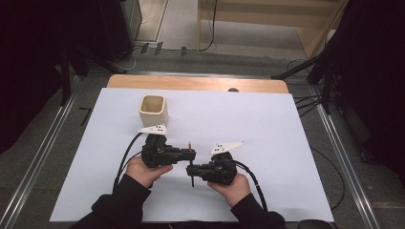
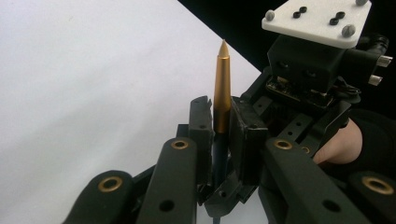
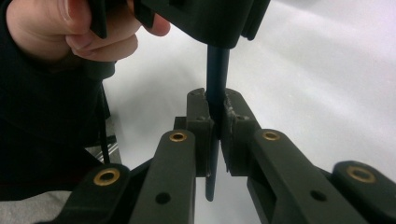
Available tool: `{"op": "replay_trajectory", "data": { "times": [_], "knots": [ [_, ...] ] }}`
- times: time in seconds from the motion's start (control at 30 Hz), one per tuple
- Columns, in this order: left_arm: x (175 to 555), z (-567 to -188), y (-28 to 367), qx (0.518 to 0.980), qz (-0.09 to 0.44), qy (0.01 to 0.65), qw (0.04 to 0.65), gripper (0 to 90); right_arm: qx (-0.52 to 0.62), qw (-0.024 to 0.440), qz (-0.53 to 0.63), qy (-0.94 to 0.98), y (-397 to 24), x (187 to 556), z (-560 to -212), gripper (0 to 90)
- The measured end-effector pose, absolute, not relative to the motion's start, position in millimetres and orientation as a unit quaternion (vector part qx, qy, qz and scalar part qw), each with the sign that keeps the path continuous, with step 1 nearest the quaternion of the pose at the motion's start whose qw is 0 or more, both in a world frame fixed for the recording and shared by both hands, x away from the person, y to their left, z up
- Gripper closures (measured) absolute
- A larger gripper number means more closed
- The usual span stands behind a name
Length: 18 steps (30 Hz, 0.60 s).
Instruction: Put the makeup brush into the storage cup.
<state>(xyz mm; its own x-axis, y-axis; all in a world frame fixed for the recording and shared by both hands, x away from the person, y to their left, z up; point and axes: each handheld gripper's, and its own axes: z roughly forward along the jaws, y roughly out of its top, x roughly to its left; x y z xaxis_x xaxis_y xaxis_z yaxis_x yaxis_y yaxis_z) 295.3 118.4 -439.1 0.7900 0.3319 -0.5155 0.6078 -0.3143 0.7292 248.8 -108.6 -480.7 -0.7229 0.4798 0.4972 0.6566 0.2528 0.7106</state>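
Table: white sheet (image 1: 267,143) over a wooden top, with a cream square cup (image 1: 153,110) standing upright toward the far left; I work near the front edge, well apart from it.
My left claw (image 1: 190,153): clenched on the pen, its pads pressing where the gold part meets the dark barrel; my left hand (image 1: 145,171) holds it level, pointing right.
My right claw (image 1: 192,170): clenched on the dark barrel lower down, facing the left one, just beside it.
Pen (image 2: 222,100): held between both claws above the sheet, touching nothing else; in the high view it runs roughly toward and away from me.
Step in hand: by my judgement, pulling the gold part off the barrel, or passing the pen across.
Doing it well: I should keep both grips firm and pull straight along the pen's axis, without bending it; a sideways tug could make the barrel slip between the pads.
Pen's look: slim, gold upper section tapering to a pointed tip, dark blue-black barrel below.
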Motion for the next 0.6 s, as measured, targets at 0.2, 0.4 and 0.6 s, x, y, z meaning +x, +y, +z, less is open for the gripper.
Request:
{"op": "replay_trajectory", "data": {
  "times": [0.2, 0.4, 0.6],
  "knots": [
    [295.2, -439.1, 117.5, 0.799, -0.139, 0.294, 0.507, 83.0, -0.361, 0.088, -0.492, -0.787, -108.2, 248.8, -480.9, 84.1],
    [296.9, -439.7, 118.5, 0.796, -0.149, 0.300, 0.504, 83.2, -0.361, 0.090, -0.492, -0.787, -107.9, 248.9, -481.3, 84.0],
    [297.3, -439.7, 118.7, 0.796, -0.149, 0.302, 0.503, 83.5, -0.361, 0.088, -0.493, -0.786, -107.9, 249.0, -481.2, 83.8]
  ]
}}
